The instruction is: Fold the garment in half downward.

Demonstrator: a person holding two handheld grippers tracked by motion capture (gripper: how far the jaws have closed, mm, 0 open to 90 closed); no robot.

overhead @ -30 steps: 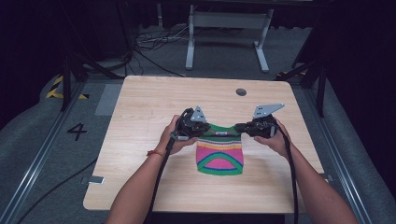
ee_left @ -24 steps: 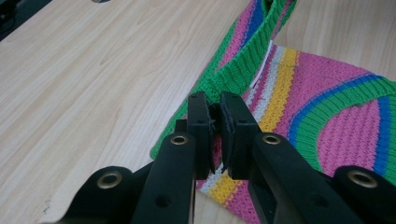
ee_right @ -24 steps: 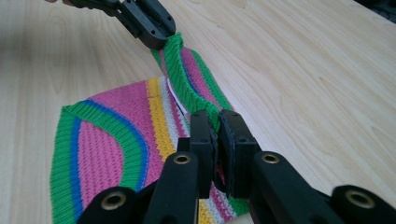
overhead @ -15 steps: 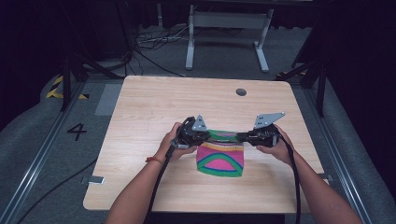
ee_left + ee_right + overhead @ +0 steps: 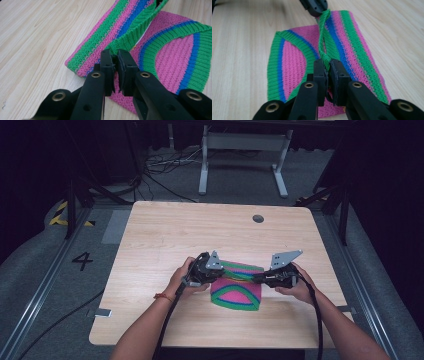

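The left gripper (image 5: pixel 220 271) and right gripper (image 5: pixel 257 278) are each pinching the green ribbed edge of the striped knit garment (image 5: pixel 236 292), which is lying partly folded on the wooden table (image 5: pixel 200 230).

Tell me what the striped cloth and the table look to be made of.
Striped cloth: knitted yarn, likely wool or acrylic, matte; stitch loops and ribbed green edging show in both gripper views. Table: pale wood or wood-look laminate, smooth; printed-looking grain lines leave it open.
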